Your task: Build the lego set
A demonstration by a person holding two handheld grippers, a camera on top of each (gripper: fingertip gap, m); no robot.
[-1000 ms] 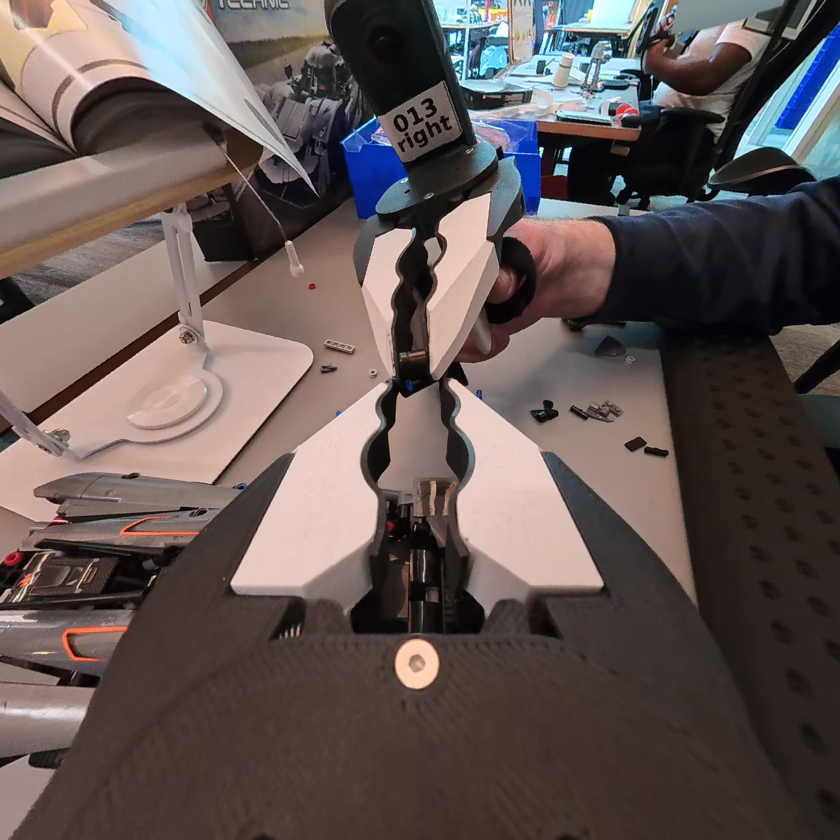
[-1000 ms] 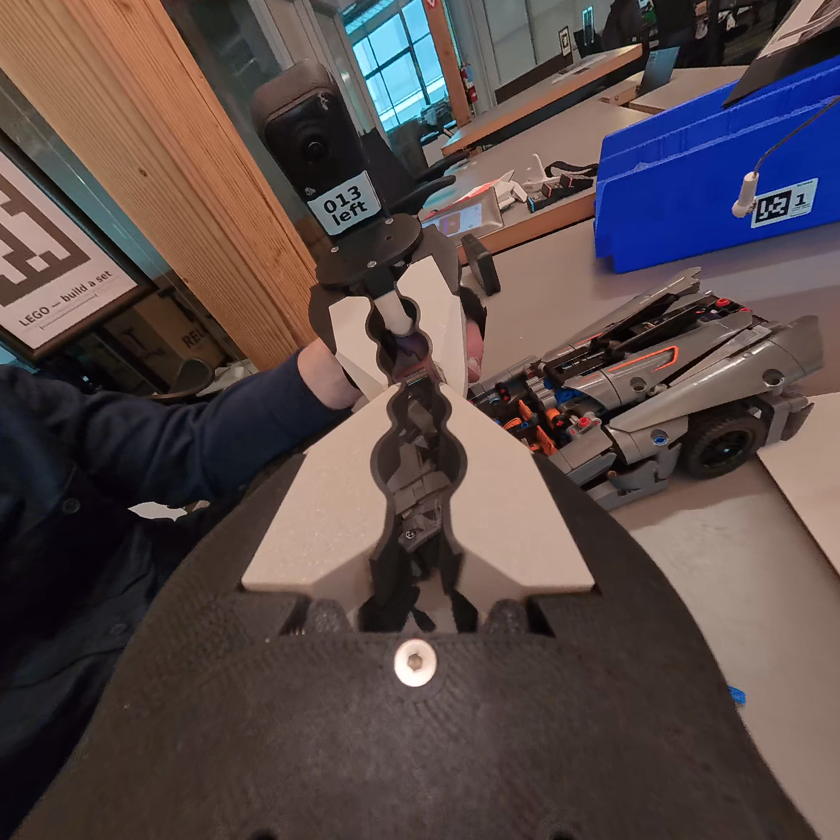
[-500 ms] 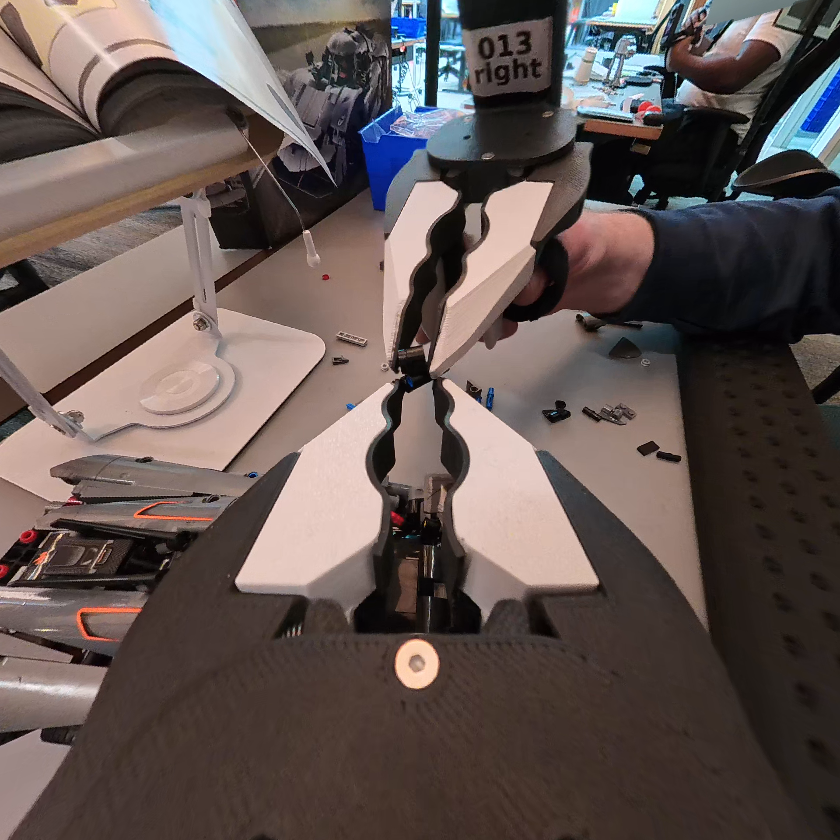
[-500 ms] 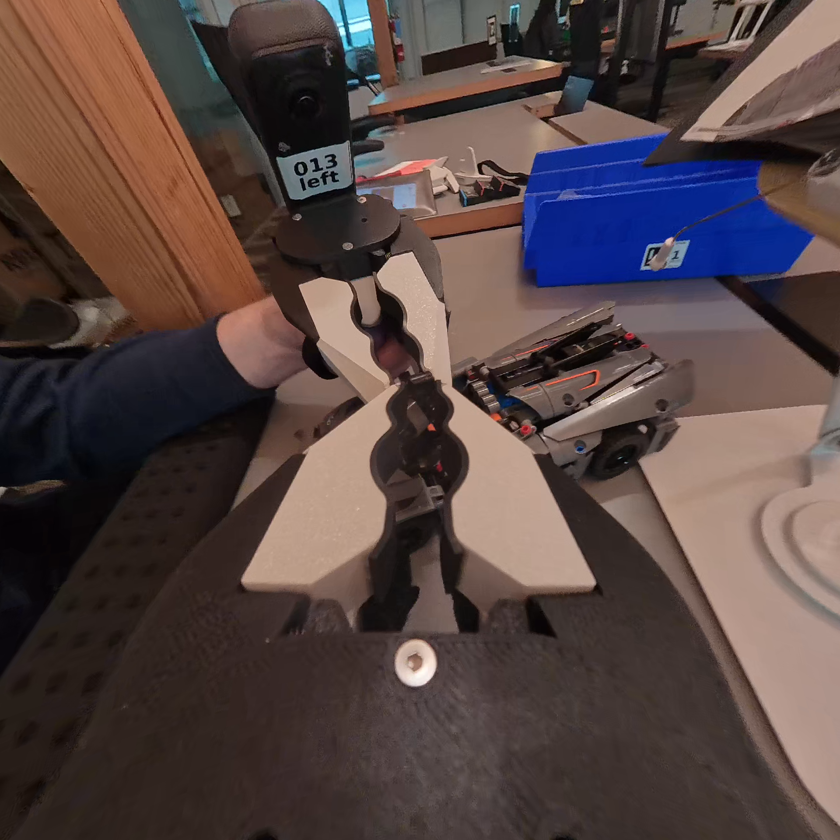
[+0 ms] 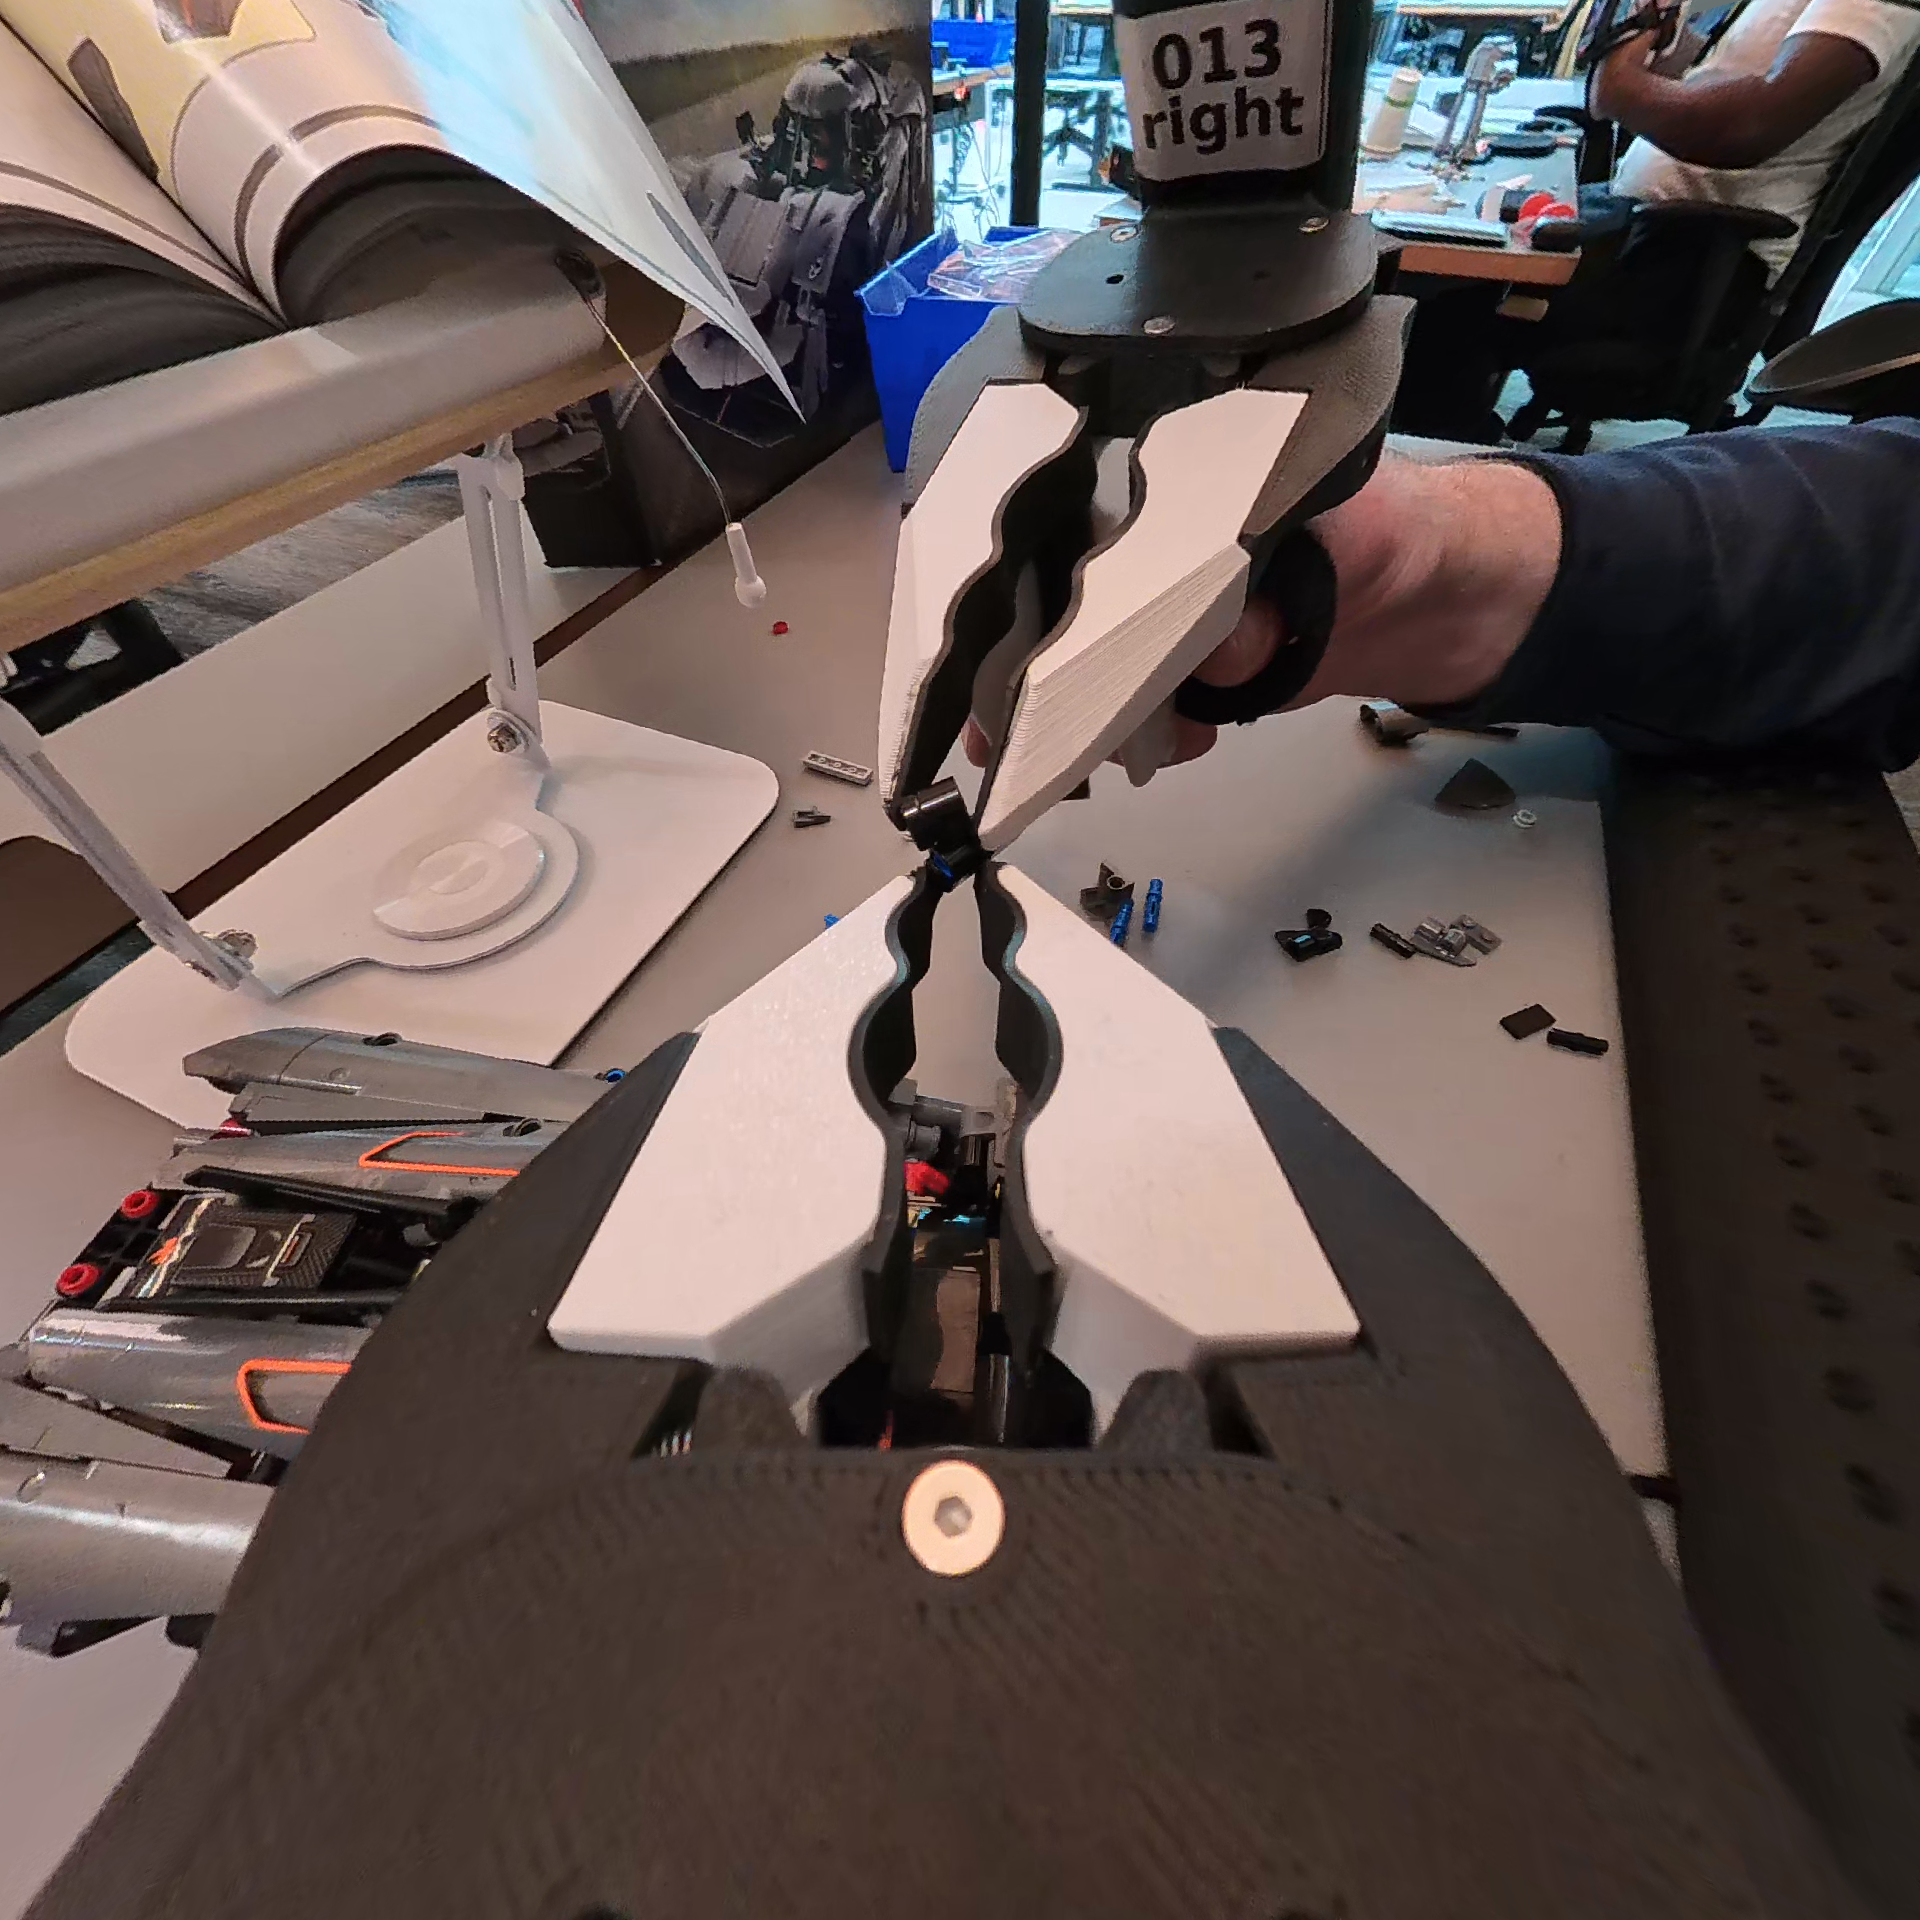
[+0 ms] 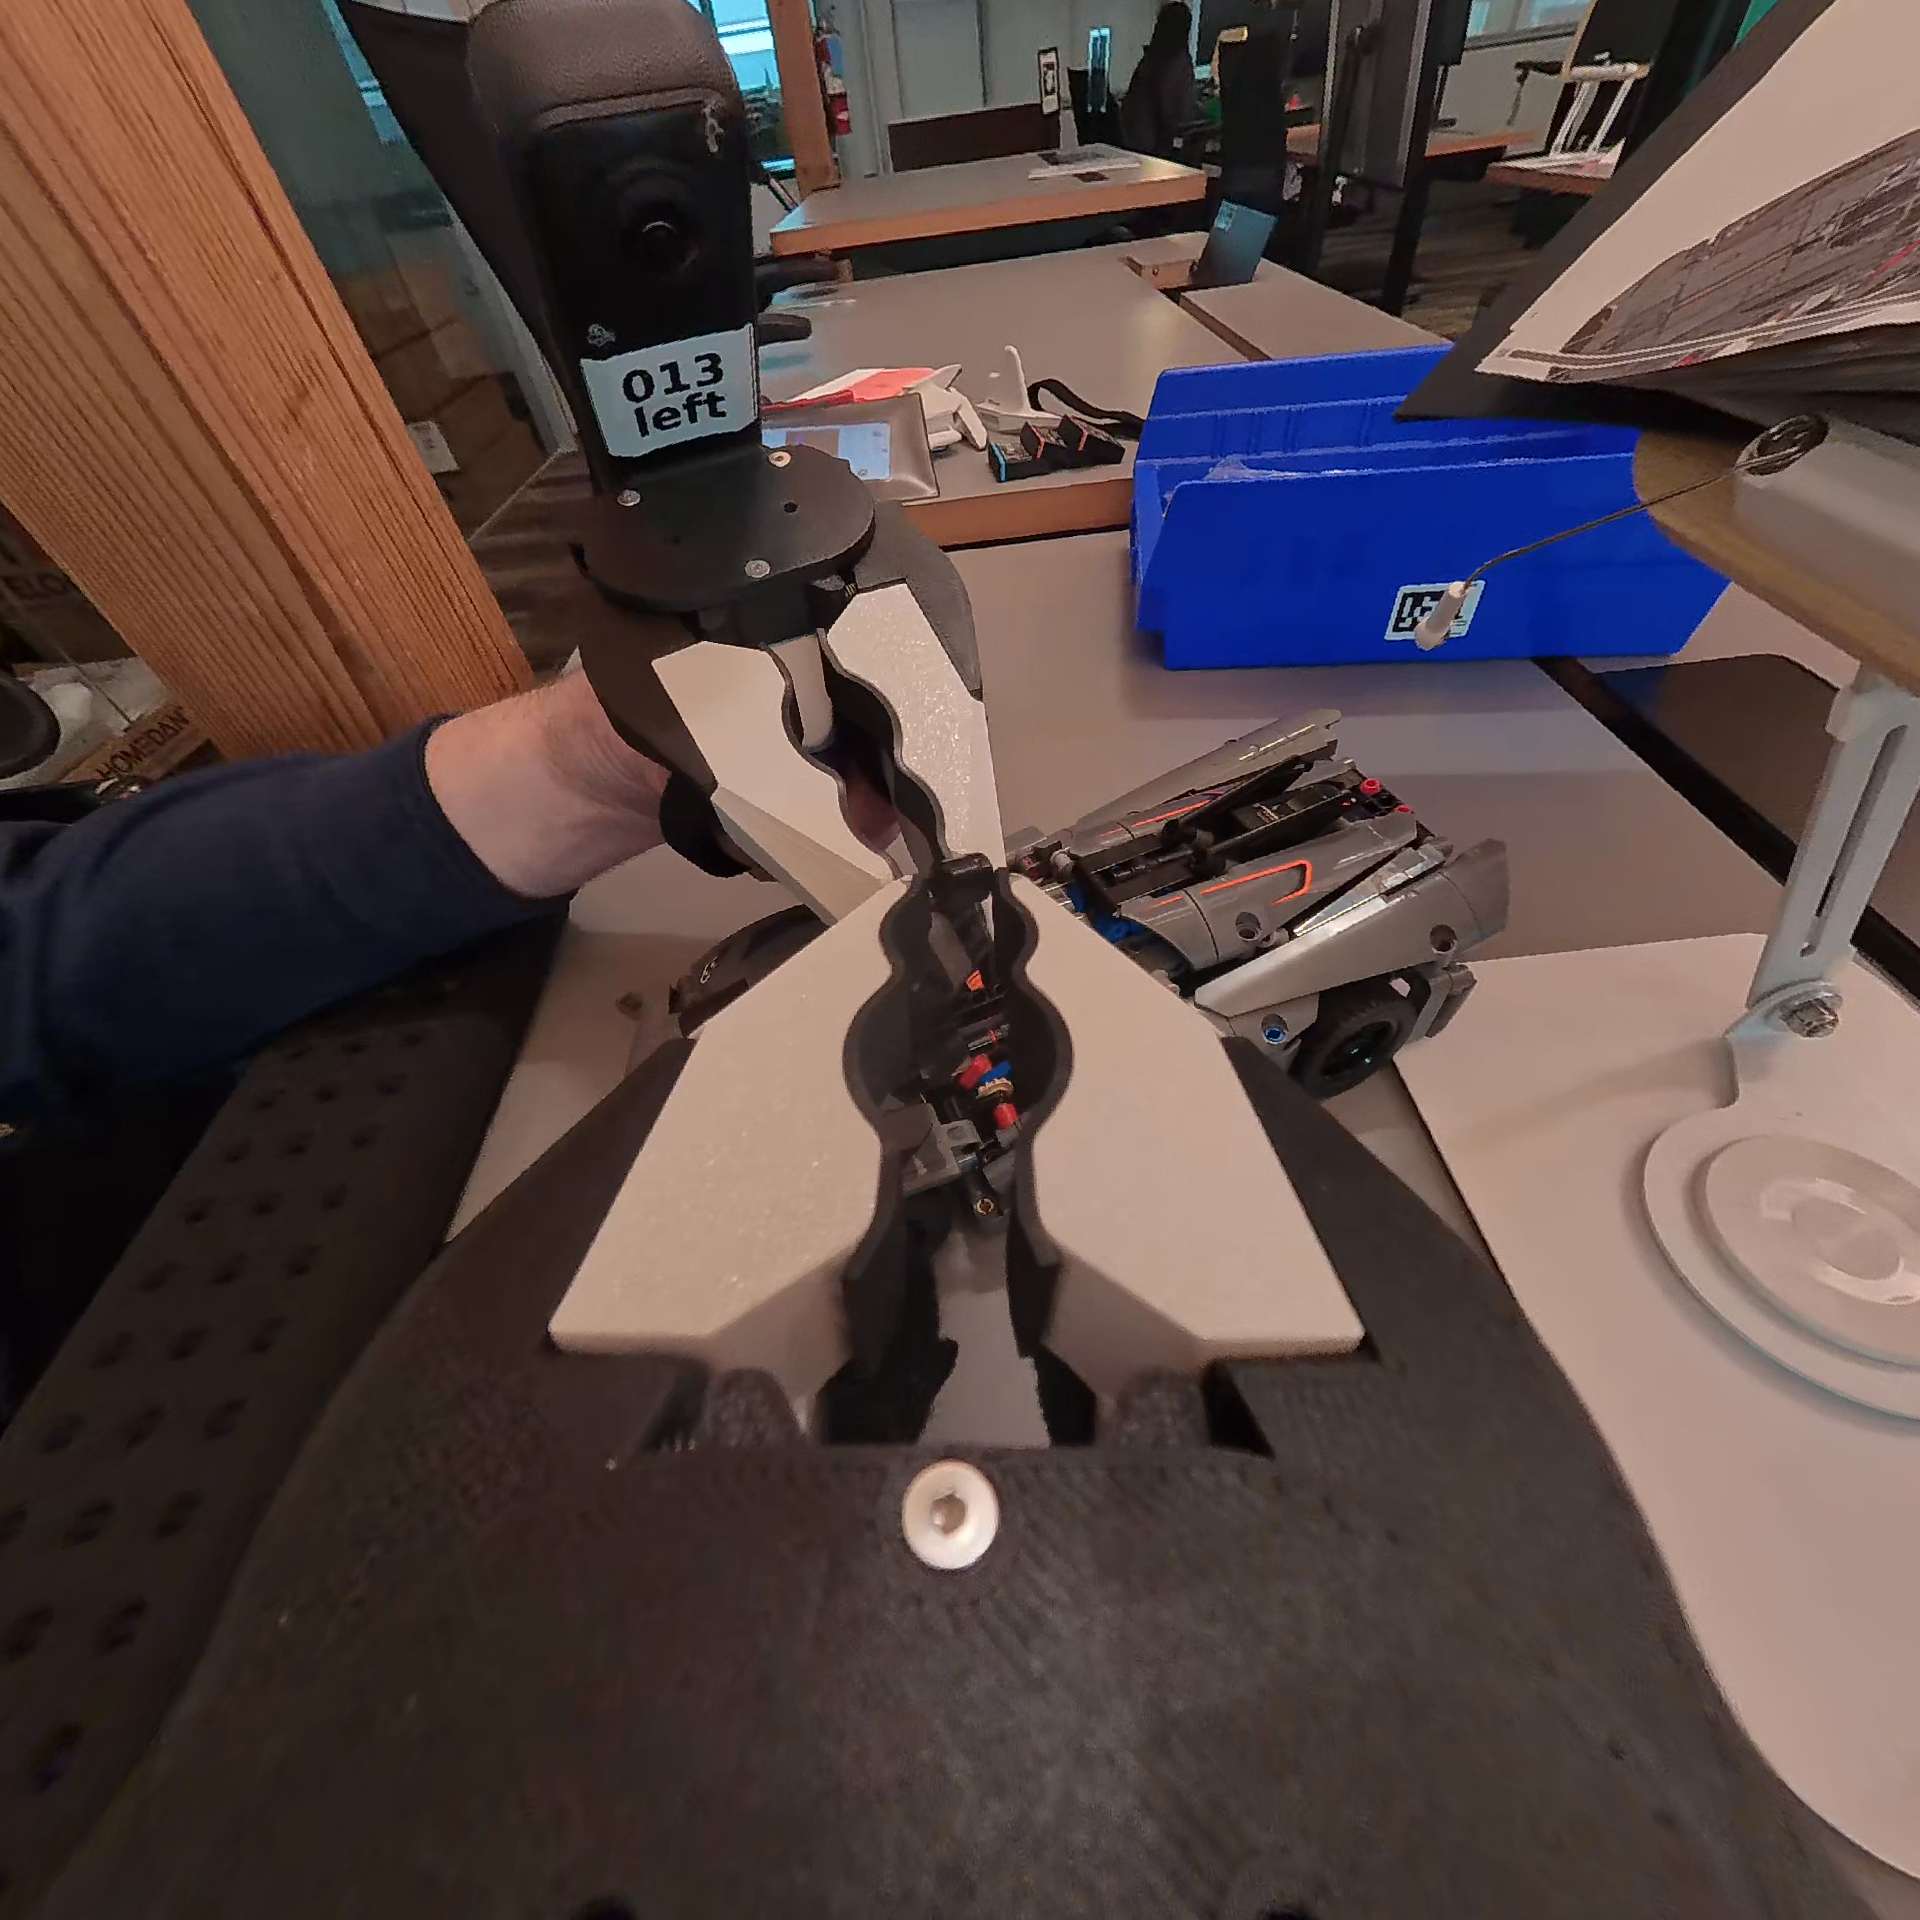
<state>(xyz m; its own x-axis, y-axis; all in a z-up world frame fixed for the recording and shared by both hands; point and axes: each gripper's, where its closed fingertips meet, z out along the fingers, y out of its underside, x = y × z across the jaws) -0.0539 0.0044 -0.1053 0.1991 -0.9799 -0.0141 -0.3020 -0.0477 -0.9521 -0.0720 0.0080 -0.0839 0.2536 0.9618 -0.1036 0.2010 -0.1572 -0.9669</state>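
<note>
My two grippers meet tip to tip above the grey table. In the left wrist view my left gripper is shut on a small blue-and-black pin. My right gripper comes down from above, shut on a small black connector that touches the pin. In the right wrist view my right gripper holds the connector against the left gripper. The grey-and-orange Lego car lies on the table just behind the tips, and also at the left in the left wrist view. Part of it is hidden under the grippers.
A white book stand base with an open instruction booklet stands at the left. A blue bin sits behind the car. Loose small pieces lie on the table next to a black perforated mat. A person sits far behind.
The right gripper has swung more upright and now points down onto the left gripper's tips. Both grippers stayed shut and tip to tip. The car has shifted left in the right wrist view.
</note>
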